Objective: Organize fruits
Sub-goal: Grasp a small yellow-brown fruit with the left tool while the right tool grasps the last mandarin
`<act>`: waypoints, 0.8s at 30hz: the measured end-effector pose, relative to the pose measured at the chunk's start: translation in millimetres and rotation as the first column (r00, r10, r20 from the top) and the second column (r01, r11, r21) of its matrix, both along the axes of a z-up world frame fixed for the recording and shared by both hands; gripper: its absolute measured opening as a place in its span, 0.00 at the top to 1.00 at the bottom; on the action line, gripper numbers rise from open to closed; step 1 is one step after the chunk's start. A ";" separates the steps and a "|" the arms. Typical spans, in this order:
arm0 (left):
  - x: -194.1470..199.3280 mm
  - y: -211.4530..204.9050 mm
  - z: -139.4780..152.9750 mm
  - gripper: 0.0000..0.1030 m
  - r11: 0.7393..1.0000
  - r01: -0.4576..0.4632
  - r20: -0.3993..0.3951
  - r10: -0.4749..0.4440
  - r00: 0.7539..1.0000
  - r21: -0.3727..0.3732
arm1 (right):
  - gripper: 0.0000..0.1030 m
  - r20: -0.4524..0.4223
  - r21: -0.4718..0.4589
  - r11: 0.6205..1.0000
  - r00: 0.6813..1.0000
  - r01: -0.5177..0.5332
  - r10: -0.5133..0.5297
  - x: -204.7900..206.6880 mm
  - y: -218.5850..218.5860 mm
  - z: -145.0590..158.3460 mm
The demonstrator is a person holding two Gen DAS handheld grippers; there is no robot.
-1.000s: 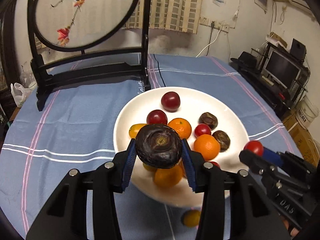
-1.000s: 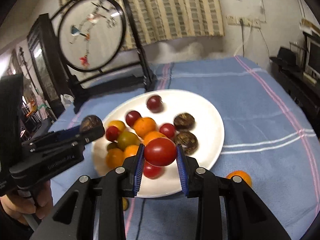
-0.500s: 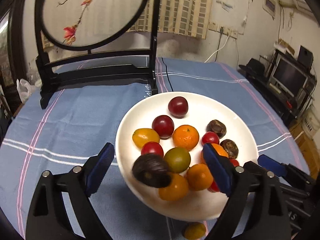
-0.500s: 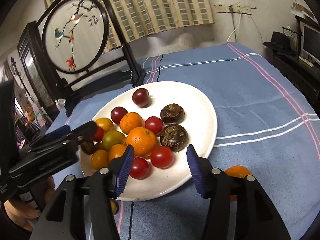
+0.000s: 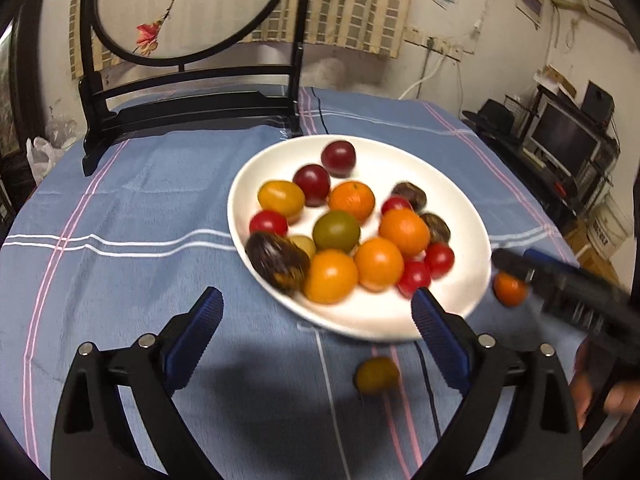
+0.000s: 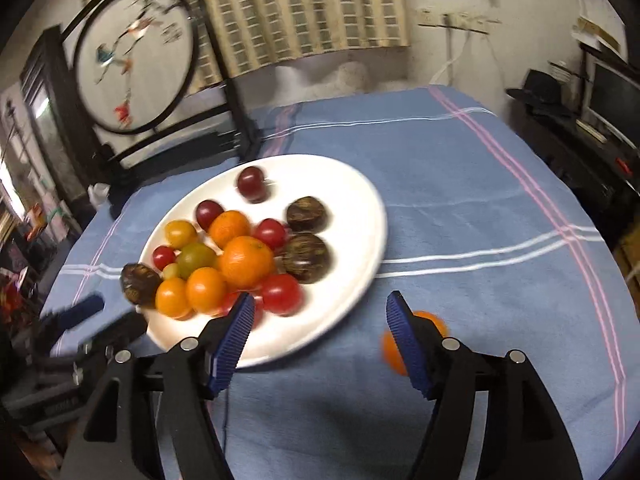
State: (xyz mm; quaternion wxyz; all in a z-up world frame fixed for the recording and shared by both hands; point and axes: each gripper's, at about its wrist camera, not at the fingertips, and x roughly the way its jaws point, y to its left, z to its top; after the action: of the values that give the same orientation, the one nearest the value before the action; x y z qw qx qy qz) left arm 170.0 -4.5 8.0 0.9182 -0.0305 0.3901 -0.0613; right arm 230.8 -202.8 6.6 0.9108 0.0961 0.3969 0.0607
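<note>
A white plate (image 5: 460,208) (image 6: 360,208) on the blue cloth holds several fruits: oranges, red tomatoes, dark plums and brown passion fruits. A dark passion fruit (image 5: 276,261) (image 6: 139,283) lies at the plate's near left rim. My left gripper (image 5: 316,322) is open and empty, above the cloth just short of the plate. My right gripper (image 6: 320,334) is open and empty at the plate's near right edge; it shows at the right of the left wrist view (image 5: 560,280). An orange (image 6: 434,322) (image 5: 509,289) lies on the cloth right of the plate. A yellow-green fruit (image 5: 376,375) lies on the cloth before the plate.
A black wooden stand with a round embroidered screen (image 5: 188,4) (image 6: 132,56) stands at the table's far left. The round table's blue striped cloth (image 5: 120,208) runs to edges left and right. Shelves with a monitor (image 5: 564,140) stand beyond the right edge.
Both grippers opened, dropped their fruit on the plate and drew back toward me: the left let go of the dark passion fruit, the right let go of a red tomato.
</note>
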 end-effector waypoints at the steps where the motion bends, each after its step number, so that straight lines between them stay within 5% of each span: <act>1: -4.2 -2.5 -1.0 0.10 1.000 0.010 0.004 -0.010 1.000 0.007 | 0.33 -0.003 0.012 1.000 1.000 0.013 -0.013 -0.7 -5.3 0.4; 9: -21.7 -16.3 -19.6 0.09 0.997 0.079 -0.071 -0.080 0.994 -0.024 | 0.32 -0.006 -0.012 0.994 0.994 0.113 -0.113 -9.6 -36.0 -1.4; 13: -26.4 -29.3 -28.2 0.09 0.992 0.126 -0.092 -0.123 0.988 0.024 | 0.32 -0.016 -0.017 0.993 0.993 0.120 -0.120 -9.9 -36.8 -4.2; 24: -13.5 -37.4 -50.8 0.43 0.988 0.130 -0.125 -0.119 0.985 0.083 | 0.32 -0.011 -0.062 0.996 0.997 0.070 -0.071 -13.2 -21.2 -2.8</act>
State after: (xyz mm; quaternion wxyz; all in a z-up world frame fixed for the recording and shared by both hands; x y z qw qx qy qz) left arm 156.5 -41.9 -42.8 0.8881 0.0321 0.4478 -0.0989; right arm 217.6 -224.0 3.8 0.9123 0.0825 0.4008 0.0158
